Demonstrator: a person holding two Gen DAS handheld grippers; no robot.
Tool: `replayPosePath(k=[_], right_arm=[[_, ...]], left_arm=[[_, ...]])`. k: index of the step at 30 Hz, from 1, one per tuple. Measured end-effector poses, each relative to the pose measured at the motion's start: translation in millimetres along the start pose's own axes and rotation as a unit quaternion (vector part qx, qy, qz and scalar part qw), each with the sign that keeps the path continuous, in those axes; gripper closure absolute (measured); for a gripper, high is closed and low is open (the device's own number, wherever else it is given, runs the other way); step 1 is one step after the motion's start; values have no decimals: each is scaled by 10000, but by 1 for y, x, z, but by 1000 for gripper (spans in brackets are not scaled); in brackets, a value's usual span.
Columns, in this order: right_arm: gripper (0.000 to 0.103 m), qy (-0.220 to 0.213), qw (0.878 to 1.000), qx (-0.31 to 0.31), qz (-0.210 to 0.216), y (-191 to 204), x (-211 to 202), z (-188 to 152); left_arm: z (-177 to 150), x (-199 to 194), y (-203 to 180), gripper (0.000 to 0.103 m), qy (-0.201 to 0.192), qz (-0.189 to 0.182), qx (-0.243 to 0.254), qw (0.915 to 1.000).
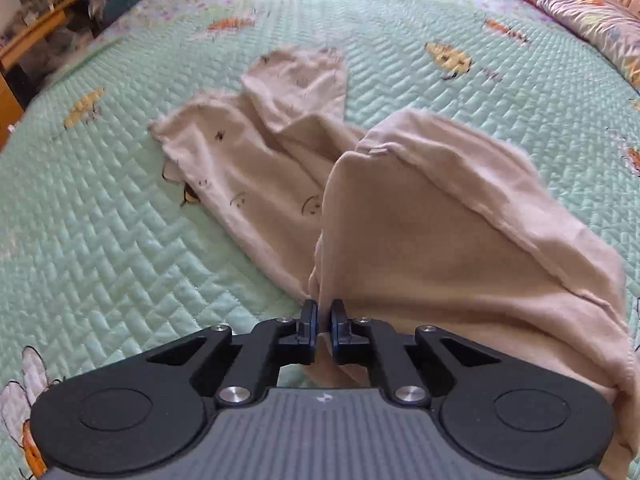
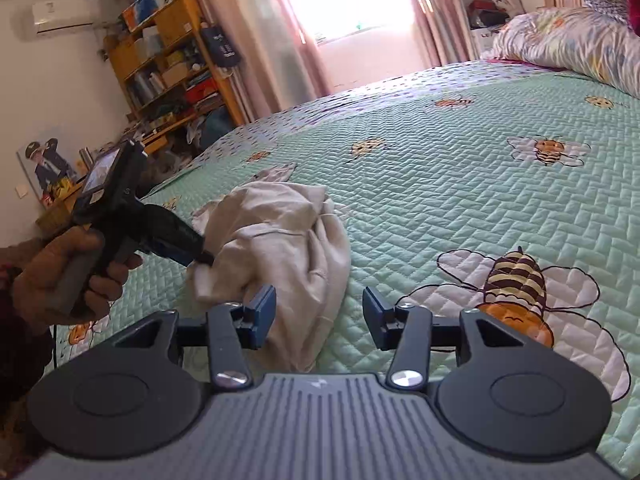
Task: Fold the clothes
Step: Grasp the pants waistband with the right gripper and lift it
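Item: beige garment (image 1: pixel 420 220), crumpled on bed (image 1: pixel 100 220). Left gripper (image 1: pixel 324 312): fingers clenched on a bunched edge, lifting it. Right gripper (image 2: pixel 319 312): fingers released, empty, near the cloth. Step: spreading before folding. Next, likely: right takes a second edge.

Both grippers are black, with round discs at each side, silver screws on the linkage arms and a grey ribbed body. The right gripper (image 2: pixel 319 316) has blue pads (image 2: pixel 265 307). The left gripper (image 1: pixel 324 316) carries a small screen (image 2: pixel 100 170) and grey handle (image 2: pixel 76 280); a dark sleeve (image 2: pixel 16 344) shows at the near left.
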State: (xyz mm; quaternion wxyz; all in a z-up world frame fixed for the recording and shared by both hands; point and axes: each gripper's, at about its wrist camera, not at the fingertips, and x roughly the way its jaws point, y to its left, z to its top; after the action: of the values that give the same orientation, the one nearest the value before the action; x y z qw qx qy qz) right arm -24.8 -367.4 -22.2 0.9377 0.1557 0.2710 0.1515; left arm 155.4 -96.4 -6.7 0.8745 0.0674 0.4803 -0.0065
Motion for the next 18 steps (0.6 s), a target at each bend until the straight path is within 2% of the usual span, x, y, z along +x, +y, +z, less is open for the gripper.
replayPosePath(k=[4,7,9,13,15,17,18], right_arm=[[51,-99,9999,106,-78,-7,-3,-2],[50,-153,9996,174,-143,-9,-5,-3],[50,-165,9995,250,-136,-11,-6,-3],[50,-235,9992,270,-160,-12,-10,-4],[50,-265,9991,281,-188,-14,-11,-4],[46,-243,9987,416,-169,-18,-9,-4],[45,-204,9983,535,-123,-20,-7,-5]], left_arm=[[-7,-58,-9,100,-866,222,162,9959],[8,-107,9,103,-1461,478,-189,9879],[18,-126,20,103,-1631,760,-335,9831],[22,-132,41,103,-1537,983,-629,9812],[15,-126,45,102,-1387,951,-576,9841],[13,-101,43,76,-858,550,-355,9942],[12,-85,41,75,-650,388,-274,9968]])
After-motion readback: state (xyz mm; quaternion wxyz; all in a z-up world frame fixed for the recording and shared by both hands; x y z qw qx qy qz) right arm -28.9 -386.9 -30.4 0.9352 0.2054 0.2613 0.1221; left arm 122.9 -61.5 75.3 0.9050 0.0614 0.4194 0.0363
